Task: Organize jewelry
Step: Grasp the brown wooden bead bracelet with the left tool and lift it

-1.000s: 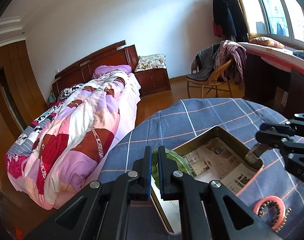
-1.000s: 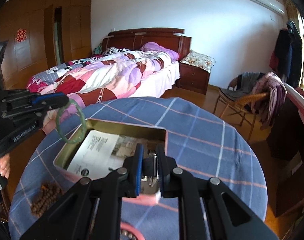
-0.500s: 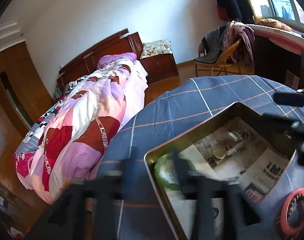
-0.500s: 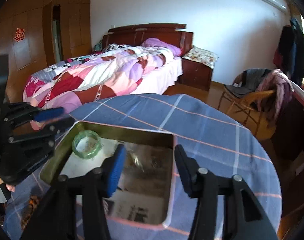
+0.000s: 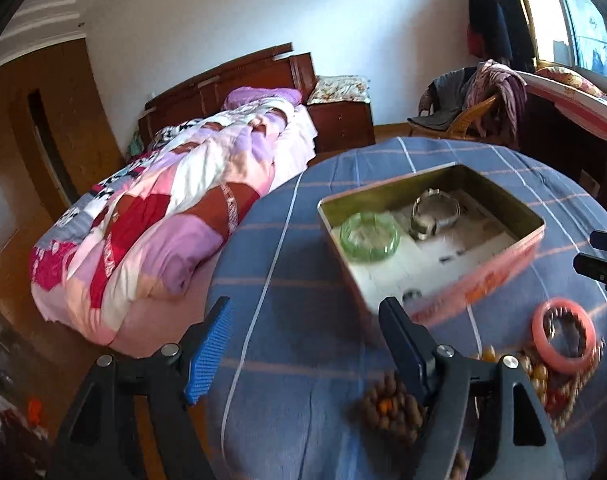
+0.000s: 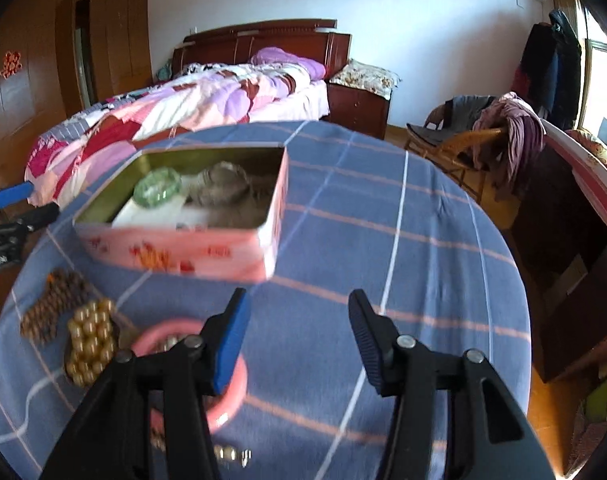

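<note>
An open pink tin [image 5: 383,196] stands on the round table. Inside it lie a green bangle [image 5: 369,236] and a silver watch [image 5: 435,214]; the right wrist view shows the same tin [image 6: 183,248], bangle [image 6: 157,188] and watch [image 6: 223,188]. My left gripper [image 5: 305,306] hovers over the cloth at the tin's near left, its jaws opening with nothing between them. My right gripper [image 6: 298,296] stands open and empty in front of the tin. A pink bangle [image 6: 227,400], golden beads [image 6: 89,340] and brown beads [image 6: 55,304] lie by its left finger.
A blue plaid cloth [image 6: 383,240] covers the table. A bed with a patchwork quilt [image 5: 163,220] lies close behind the table's far left edge. A wicker chair draped with clothes [image 6: 463,140] stands at the right. Small loose beads [image 6: 231,456] lie near the front edge.
Both grippers were shut, the left on the green bangle and the right on the watch. Both pieces now lie in the tin, and both grippers have opened and drawn back toward the near side.
</note>
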`<act>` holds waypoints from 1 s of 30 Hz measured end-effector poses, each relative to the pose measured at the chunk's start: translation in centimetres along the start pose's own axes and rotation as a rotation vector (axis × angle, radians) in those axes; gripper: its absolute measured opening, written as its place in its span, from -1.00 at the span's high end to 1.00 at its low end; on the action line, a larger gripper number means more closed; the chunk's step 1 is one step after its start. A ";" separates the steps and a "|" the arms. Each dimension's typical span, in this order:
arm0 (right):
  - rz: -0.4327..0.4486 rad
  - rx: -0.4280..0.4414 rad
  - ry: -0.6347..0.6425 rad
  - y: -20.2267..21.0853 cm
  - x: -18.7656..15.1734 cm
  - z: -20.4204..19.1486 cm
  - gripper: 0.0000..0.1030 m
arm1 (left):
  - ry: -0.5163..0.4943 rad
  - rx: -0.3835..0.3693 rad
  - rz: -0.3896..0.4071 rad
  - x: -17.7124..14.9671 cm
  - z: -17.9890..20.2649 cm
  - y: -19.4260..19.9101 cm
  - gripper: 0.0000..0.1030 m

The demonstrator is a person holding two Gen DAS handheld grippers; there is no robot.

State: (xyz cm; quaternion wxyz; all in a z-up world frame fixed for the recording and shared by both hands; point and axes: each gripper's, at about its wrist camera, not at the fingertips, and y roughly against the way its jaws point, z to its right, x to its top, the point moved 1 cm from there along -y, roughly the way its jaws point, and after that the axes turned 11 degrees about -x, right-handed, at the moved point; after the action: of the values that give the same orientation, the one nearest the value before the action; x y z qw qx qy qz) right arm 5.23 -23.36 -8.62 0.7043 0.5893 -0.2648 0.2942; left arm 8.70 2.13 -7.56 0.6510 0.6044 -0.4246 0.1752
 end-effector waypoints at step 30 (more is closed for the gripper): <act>0.008 -0.006 -0.012 -0.1 -1.4 0.0 -0.26 | 0.063 -0.200 0.008 -2.7 1.4 2.9 0.63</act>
State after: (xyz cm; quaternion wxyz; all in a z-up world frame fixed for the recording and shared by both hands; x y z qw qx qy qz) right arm 4.29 -23.54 -9.68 0.7033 0.5877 -0.2724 0.2928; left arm 4.46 2.22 -7.90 0.7203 0.5290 -0.4215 0.1535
